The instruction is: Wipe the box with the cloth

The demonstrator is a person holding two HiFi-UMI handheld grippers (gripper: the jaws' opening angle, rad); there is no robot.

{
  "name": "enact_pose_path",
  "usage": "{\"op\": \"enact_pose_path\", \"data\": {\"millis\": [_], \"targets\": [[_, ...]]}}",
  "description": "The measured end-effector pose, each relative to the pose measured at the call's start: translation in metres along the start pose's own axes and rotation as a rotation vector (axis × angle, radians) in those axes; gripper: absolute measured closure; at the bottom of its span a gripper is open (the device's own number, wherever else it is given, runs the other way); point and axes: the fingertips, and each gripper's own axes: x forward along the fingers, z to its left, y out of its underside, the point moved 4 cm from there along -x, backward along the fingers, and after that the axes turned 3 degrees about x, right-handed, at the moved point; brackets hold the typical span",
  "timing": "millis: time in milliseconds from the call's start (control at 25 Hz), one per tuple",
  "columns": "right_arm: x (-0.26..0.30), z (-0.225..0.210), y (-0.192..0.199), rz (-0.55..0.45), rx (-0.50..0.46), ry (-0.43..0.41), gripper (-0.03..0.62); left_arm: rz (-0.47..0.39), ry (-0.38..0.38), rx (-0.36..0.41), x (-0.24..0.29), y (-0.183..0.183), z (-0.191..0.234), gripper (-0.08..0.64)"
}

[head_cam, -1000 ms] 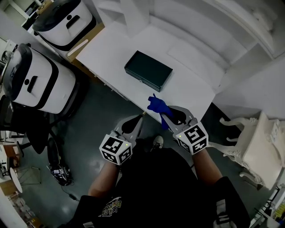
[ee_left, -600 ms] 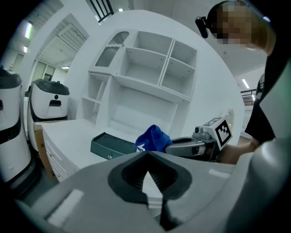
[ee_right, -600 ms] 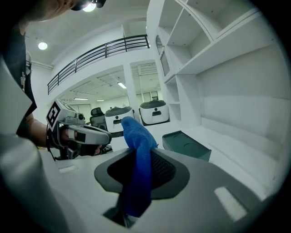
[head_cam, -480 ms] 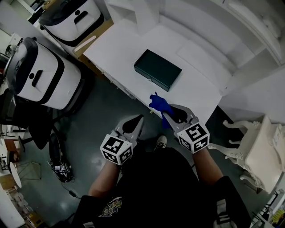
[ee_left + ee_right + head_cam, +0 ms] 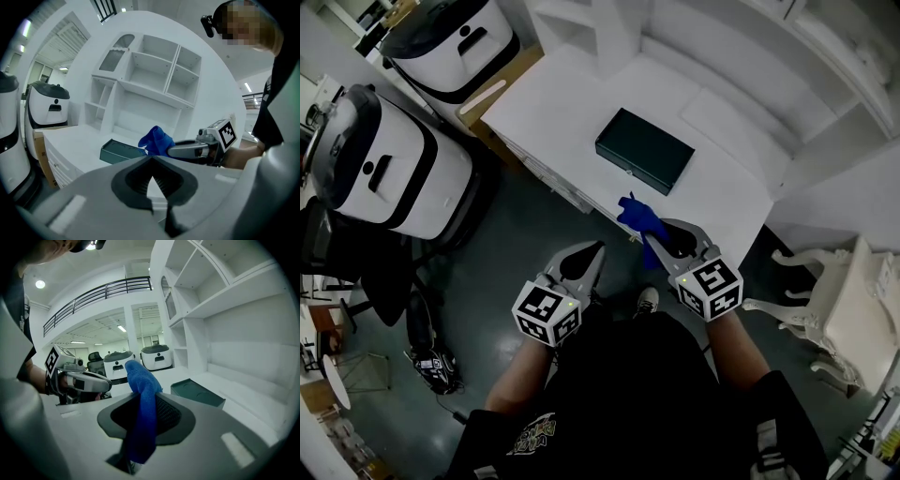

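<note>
A dark green box (image 5: 644, 151) lies flat in the middle of the white desk (image 5: 562, 112); it also shows as the box (image 5: 118, 151) in the left gripper view and the box (image 5: 197, 393) in the right gripper view. My right gripper (image 5: 649, 242) is shut on a blue cloth (image 5: 640, 218), held over the desk's near edge, short of the box. The cloth (image 5: 143, 408) hangs between its jaws. My left gripper (image 5: 592, 255) is shut and holds nothing, hovering over the floor in front of the desk.
Two white and black machines (image 5: 380, 164) (image 5: 450, 42) stand left of the desk. White shelving (image 5: 787, 75) rises behind it. An ornate white chair (image 5: 844, 309) sits at the right. A black office chair (image 5: 352, 267) is at the far left.
The view has shifted so the desk and box sit a little further right and up. Both grippers hold about the same pose, the cloth still clamped.
</note>
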Motion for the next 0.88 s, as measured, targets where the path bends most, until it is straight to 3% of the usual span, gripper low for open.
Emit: {"op": "enact_pose_path", "data": {"millis": [880], "targets": [[0.058,0.032,-0.018,-0.033,0.102,0.213,0.474,0.034,0.21,0.048,-0.017,-0.014,0.082,0.56]]}}
